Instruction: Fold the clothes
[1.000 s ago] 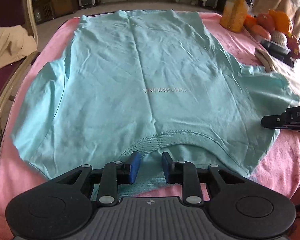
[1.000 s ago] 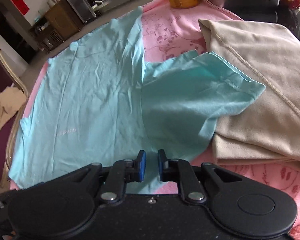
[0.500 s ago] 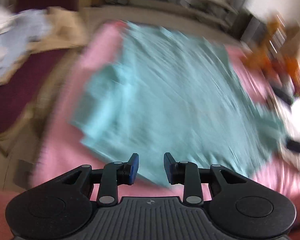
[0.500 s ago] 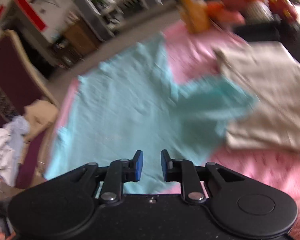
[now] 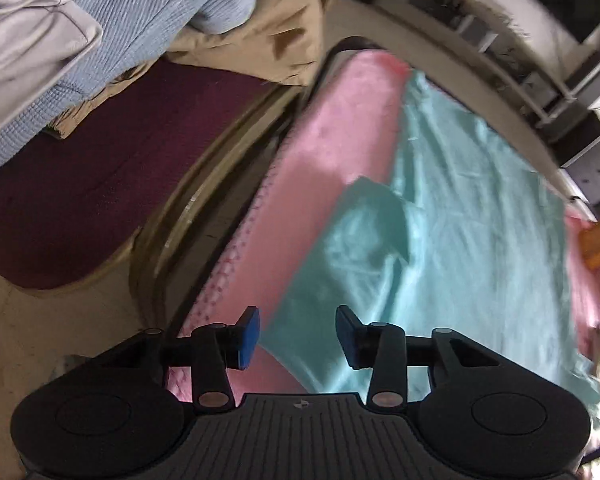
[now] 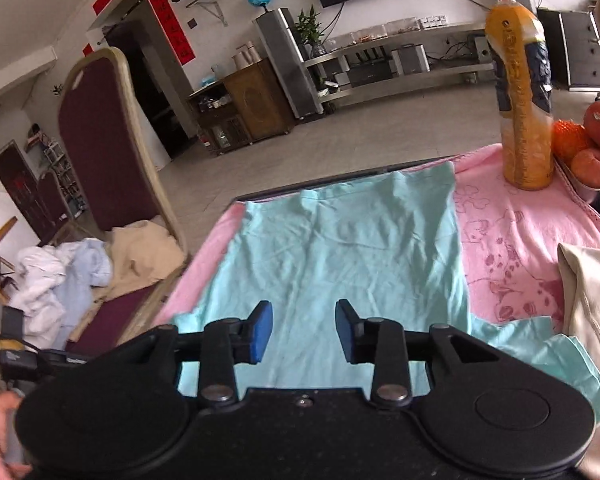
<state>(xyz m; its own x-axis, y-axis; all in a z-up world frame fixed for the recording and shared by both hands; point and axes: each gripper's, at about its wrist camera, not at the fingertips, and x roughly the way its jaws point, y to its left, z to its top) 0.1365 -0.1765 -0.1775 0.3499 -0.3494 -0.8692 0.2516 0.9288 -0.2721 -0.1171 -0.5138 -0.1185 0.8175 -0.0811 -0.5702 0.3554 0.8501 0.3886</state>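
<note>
Mint-green cotton T-shirt (image 6: 340, 264) lying flat on the surface, over a pink patterned towel (image 6: 500, 248), hem end toward the tall orange juice bottle (image 6: 520, 92).

Left gripper (image 5: 298, 338): jaws now spread wide, nothing held; a second ago narrowly parted at the shirt's collar, now swung out over the shirt's left sleeve (image 5: 364, 224), on the side away from the bottle.

Right gripper (image 6: 304, 330): likewise opened wider, empty, hovering over the shirt's body; previously low by the right sleeve (image 6: 548, 356), beside the beige folded garment (image 6: 592, 304).

Judged: spreading stage finished, no fold yet made. Both grippers opened for a fresh grasp; first fold likely a sleeve brought inward. Left view blurred, so contact with cloth not confirmable.
</note>
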